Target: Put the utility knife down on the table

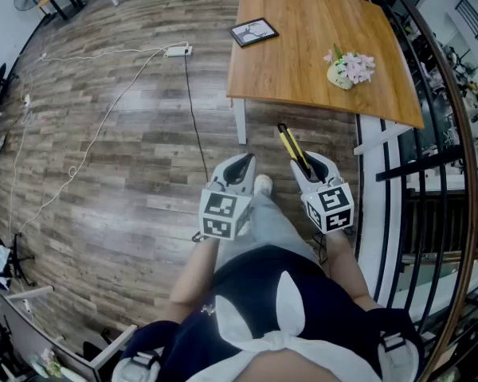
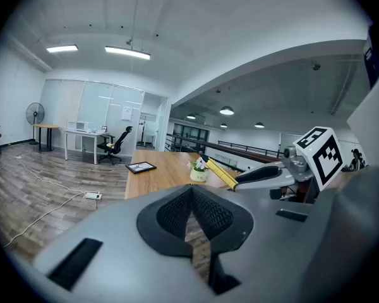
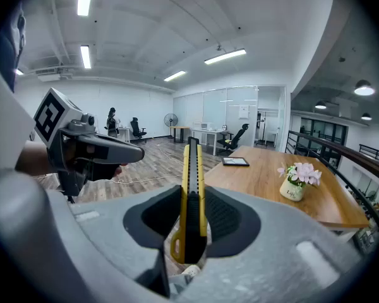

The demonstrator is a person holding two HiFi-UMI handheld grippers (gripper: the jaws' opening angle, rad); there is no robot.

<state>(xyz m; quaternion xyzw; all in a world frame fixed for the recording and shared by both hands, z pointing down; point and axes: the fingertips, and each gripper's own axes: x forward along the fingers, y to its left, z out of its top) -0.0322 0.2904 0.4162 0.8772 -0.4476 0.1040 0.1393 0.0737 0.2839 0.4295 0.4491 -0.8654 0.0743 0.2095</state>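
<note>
The utility knife (image 1: 293, 149) is being clamped in the right gripper (image 1: 312, 168), its long axis lined up with the jaws. In the head view its tip is being pointed toward 11 o'clock, in the air short of the table (image 1: 287, 70). The left gripper (image 1: 239, 168) is being held at its 9 o'clock, jaws together, empty.

Utility knife (image 3: 191, 169): yellow-and-black plastic casing, smooth, slight sheen. Right gripper (image 3: 191, 193): matt grey plastic shell; pads (image 3: 225, 216) black, ribbed, rubbery-looking. Table (image 1: 303, 62), 12 o'clock in head view: smooth wood top, satin finish. Floor (image 1: 127, 157), 9 o'clock: grained wood-look planks, matt.
</note>
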